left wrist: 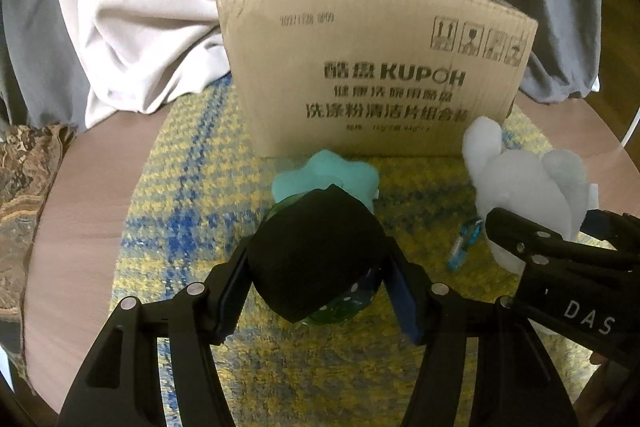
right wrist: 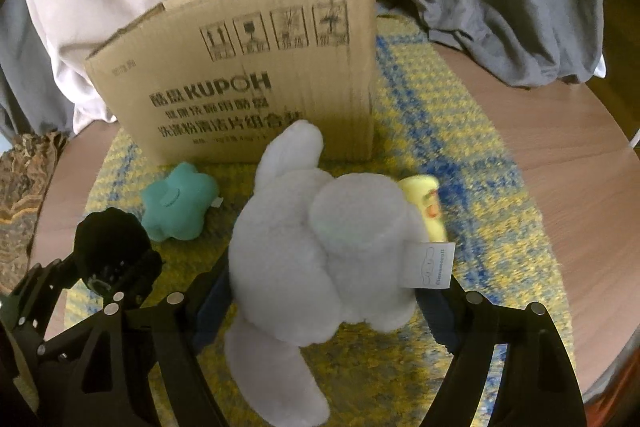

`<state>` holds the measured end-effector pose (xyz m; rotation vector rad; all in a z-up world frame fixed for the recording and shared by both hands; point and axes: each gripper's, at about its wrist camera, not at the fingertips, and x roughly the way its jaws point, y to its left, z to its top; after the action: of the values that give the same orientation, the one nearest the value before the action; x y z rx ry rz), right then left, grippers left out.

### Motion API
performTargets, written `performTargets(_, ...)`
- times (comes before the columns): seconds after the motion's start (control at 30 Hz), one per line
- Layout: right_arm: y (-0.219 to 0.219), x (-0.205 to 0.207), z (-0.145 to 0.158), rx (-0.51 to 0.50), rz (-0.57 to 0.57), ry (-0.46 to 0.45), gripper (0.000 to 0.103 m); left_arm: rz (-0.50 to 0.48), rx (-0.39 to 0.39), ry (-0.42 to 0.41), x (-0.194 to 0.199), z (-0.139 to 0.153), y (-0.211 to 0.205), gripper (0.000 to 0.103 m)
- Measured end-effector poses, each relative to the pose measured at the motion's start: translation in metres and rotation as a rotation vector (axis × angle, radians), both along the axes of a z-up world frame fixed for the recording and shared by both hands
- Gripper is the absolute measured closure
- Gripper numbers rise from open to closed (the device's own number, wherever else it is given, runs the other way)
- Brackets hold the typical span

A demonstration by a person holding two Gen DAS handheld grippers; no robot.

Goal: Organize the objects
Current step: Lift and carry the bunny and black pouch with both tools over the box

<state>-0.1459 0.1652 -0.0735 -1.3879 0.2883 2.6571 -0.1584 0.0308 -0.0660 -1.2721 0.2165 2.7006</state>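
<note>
My left gripper (left wrist: pixel 318 267) is shut on a black soft object (left wrist: pixel 316 247) with a green dotted underside, held just over the yellow and blue rug (left wrist: pixel 180 207). Behind it lies a teal star-shaped plush (left wrist: pixel 340 175) in front of an upright cardboard box (left wrist: pixel 380 67). My right gripper (right wrist: pixel 324 279) is shut on a white fluffy plush (right wrist: pixel 320 247) with a label tag. The left wrist view shows that plush (left wrist: pixel 520 187) and the right gripper (left wrist: pixel 540 247) at the right. A yellow plush (right wrist: pixel 428 207) lies partly hidden behind the white one.
The rug covers a round wooden table (right wrist: pixel 560 167). Grey and white cloth (left wrist: pixel 160 7) is heaped behind the box. A small blue item (left wrist: pixel 462 247) lies on the rug between the grippers. A patterned brown surface (left wrist: pixel 24 187) borders the table's left edge.
</note>
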Motion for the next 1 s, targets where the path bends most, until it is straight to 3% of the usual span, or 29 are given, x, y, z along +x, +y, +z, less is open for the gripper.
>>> performTargets(1.0,0.013,0.023,0.094,0.047,-0.009,0.171,0.021,-0.033,0.029,0.130,0.002,0.078,0.008,0.042)
